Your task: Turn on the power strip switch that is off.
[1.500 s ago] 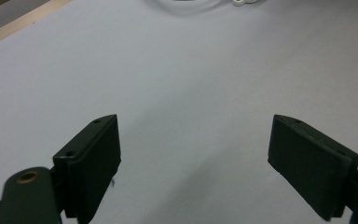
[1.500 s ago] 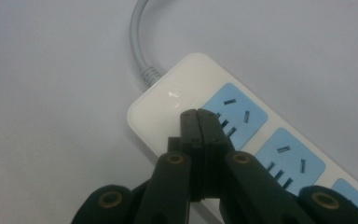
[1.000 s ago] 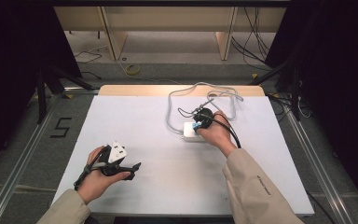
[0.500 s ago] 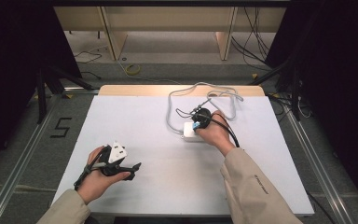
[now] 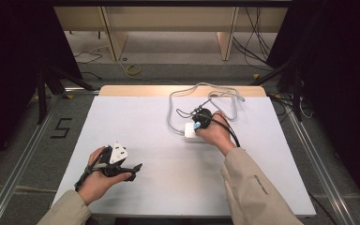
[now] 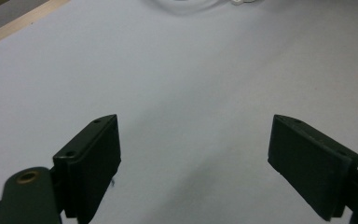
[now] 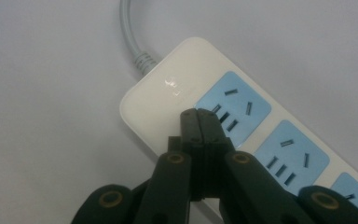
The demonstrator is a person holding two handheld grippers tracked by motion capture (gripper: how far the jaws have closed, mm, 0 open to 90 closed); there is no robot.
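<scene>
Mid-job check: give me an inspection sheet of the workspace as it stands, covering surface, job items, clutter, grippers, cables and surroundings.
Surface: white table top, wooden strip along the far edge.
Job's things: white plastic power strip with blue socket panels, lying flat.
Clutter: nothing seen.
Grippers: left gripper jaws wide apart, nothing between them, at the near left; right gripper jaws closed together, tips over the strip's end beside the first blue socket.
Cables: grey power cord looping from the strip toward the far edge; black gripper cable beside the right hand.
Surroundings: dark curtains, wooden frame, loose floor cables beyond the table.
</scene>
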